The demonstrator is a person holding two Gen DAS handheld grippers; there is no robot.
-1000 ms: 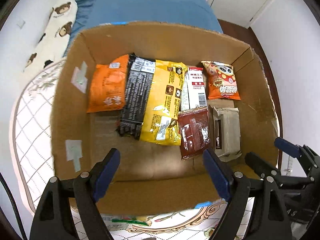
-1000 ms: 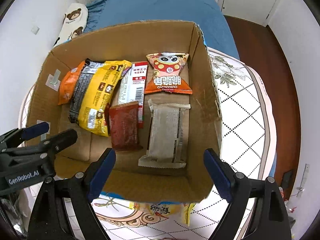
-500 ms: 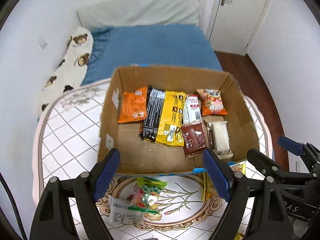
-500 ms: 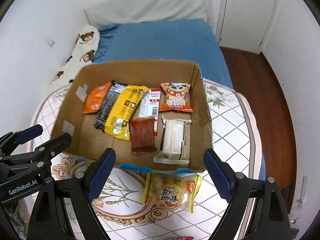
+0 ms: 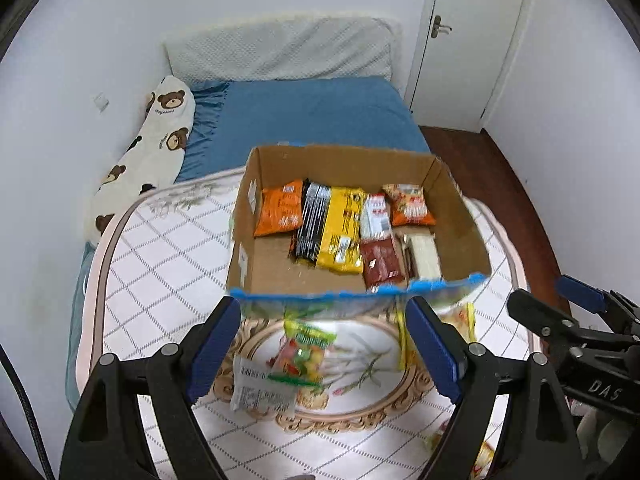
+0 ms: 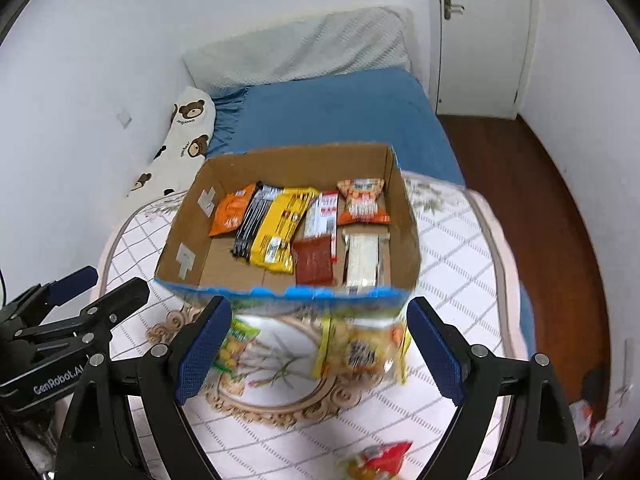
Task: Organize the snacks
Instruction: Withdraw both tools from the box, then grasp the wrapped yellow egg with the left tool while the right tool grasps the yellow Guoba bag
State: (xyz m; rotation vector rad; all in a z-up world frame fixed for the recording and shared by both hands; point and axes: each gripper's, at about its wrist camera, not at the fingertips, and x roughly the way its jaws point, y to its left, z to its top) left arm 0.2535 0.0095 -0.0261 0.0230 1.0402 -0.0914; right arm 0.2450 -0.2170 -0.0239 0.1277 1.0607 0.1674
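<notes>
Evidently the snacks not yet boxed are the business now: a green-topped candy bag (image 5: 302,350) lies just ahead of and between the left gripper's (image 5: 326,350) blue pads, and a yellow snack bag (image 6: 362,350) lies likewise between the spread fingers of the right gripper (image 6: 318,350), a little toward its right finger. Both tools stand wide apart and hold nothing. Closer to the right tool than its fingertips, low in its view, sits a red-topped packet (image 6: 378,458), also loose on the tablecloth (image 5: 160,248). Beyond the two bags, straight ahead of both tools, stands the cardboard box (image 6: 192,248), its near wall touching or nearly touching the bags; inside it several packets lie in a row toward the far wall, with bare floor on the side ahead of the left tool. My judgement is that the step in hand is a pickup. To do it well, lower one tool straight onto its bag, pinch the crimped edge or a bulge rather than the flat middle, lift clear of the near wall, and set it on that bare floor. Farther off are a blue bed (image 5: 312,116) and a bear-print pillow (image 5: 156,136).
</notes>
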